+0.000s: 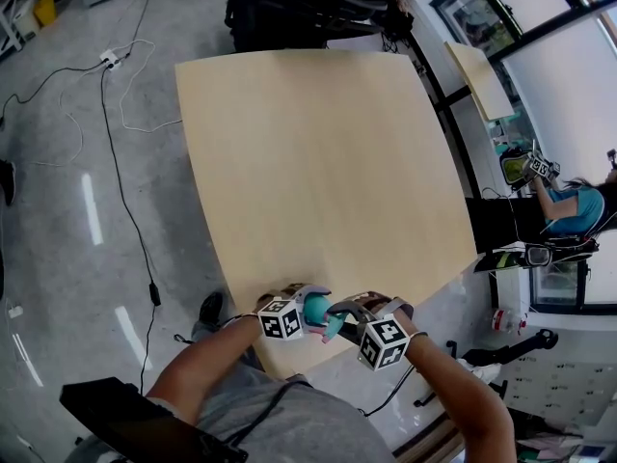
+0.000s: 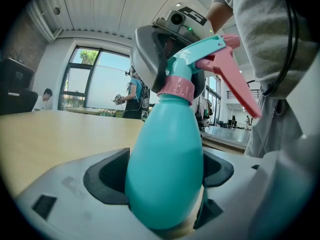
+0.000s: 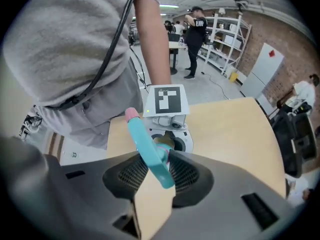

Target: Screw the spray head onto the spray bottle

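Teal plastic spray bottle (image 2: 165, 174) is squeezed upright by the left gripper (image 1: 310, 309); its teal-and-pink spray head (image 3: 150, 151) is pinched from above by the right gripper (image 3: 153, 170).

Head view: spray bottle (image 1: 315, 308) largely hidden by left gripper (image 1: 308, 303) and right gripper (image 1: 339, 321); only a teal patch shows. Left gripper view: bottle base concealed between fingers (image 2: 107, 176). Right gripper view: bottle body hidden beneath spray head (image 3: 150, 151).

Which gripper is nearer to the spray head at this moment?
Right. The right gripper is clamped on the spray head itself; the left gripper holds the teal bottle lower down, around its body, below the pink collar.
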Demonstrator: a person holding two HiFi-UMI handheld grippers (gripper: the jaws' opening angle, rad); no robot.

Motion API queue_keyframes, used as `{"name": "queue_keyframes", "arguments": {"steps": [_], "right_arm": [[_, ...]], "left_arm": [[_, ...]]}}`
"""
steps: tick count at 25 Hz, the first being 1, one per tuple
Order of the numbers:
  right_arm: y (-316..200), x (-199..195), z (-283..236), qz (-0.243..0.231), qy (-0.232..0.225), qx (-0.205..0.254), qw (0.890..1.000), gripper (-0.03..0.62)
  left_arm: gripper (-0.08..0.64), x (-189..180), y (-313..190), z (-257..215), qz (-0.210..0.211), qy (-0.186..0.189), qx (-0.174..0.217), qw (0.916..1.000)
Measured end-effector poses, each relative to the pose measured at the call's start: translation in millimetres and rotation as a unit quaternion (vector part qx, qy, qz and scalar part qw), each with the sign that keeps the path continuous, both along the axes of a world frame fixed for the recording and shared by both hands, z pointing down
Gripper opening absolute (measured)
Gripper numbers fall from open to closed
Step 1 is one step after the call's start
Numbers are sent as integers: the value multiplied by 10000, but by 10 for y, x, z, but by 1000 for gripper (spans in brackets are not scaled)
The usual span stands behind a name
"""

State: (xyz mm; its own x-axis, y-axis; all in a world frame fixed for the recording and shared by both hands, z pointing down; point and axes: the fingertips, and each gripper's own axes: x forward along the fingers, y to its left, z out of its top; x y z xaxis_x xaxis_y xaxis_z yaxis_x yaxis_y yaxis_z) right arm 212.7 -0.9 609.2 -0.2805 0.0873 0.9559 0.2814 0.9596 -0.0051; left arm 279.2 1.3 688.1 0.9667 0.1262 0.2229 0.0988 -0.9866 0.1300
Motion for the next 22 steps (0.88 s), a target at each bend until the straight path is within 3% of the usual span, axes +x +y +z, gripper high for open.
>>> {"name": "queue_keyframes", "arguments": {"steps": [4, 8, 11, 14, 16, 18, 19, 20, 21, 22], "right_arm": [[73, -38, -36, -852, -95, 163, 9962, 127], [139, -55, -46, -885, -126, 77, 9960, 128], [139, -43, -30, -790, -164, 26, 9967, 129], [85, -14, -14, -160, -310, -28, 9994, 129], [40, -6, -28, 868, -631, -54, 9942, 129], [10, 34, -34, 2197, -1011, 40, 9703, 129], [1, 55, -27, 2932, -1172, 124, 9488, 129], [-14, 72, -20, 3744, -1317, 190, 9177, 129], [-40, 88, -19, 4637, -1460, 195, 8737, 128], [-68, 113, -19, 5527, -1577, 149, 8182, 127]], "left_arm": [[379, -2, 67, -10, 320, -5, -44, 9995], [379, -64, 201, 10, 890, -124, 161, 9958], [396, -99, 197, 39, 1000, -203, 268, 9944], [393, -69, 125, 39, 636, -197, 242, 9975], [389, -48, 79, 35, 263, -199, 213, 9992], [385, -21, 52, 33, -79, -216, 208, 9995], [385, -14, 44, 35, -248, -225, 205, 9992], [385, -14, 35, 39, -438, -231, 199, 9986], [385, -18, 23, 43, -661, -238, 191, 9973], [385, -23, 5, 44, -920, -246, 178, 9953]]}}
